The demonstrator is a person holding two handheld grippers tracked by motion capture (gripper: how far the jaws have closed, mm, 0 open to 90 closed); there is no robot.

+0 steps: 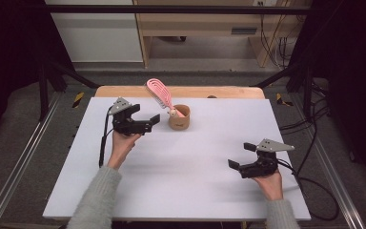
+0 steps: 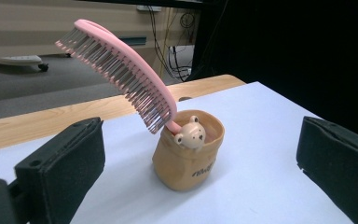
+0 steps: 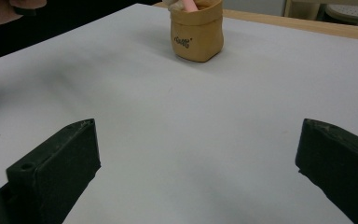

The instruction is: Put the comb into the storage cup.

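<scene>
2 hand-held grippers sit over the white table (image 1: pixel 181 186), both with jaws spread wide and nothing between them. Nearest the person, the right gripper (image 1: pixel 242 156) hangs low at the near right, well apart from everything else; in its own view the bare tabletop lies between its jaws and the tan cup (image 3: pixel 197 32) stands far ahead.

Farther in, the left gripper (image 1: pixel 153 120) hovers just beside that tan cup (image 1: pixel 179 117), which stands near the table's far edge at about the middle. Its jaws point rightward at the cup, and in the left gripper view the cup (image 2: pixel 189 154) is centred between them, apart from both.

1 pink hairbrush (image 1: pixel 160 93) stands handle-down in the cup, its long axis tilting up and back toward the left, bristles facing down toward the left gripper. A small bear figure (image 2: pixel 191 132) perches at the rim.

Judging by position, the left gripper is much nearer and is the likelier one to reach the brush or cup.
</scene>
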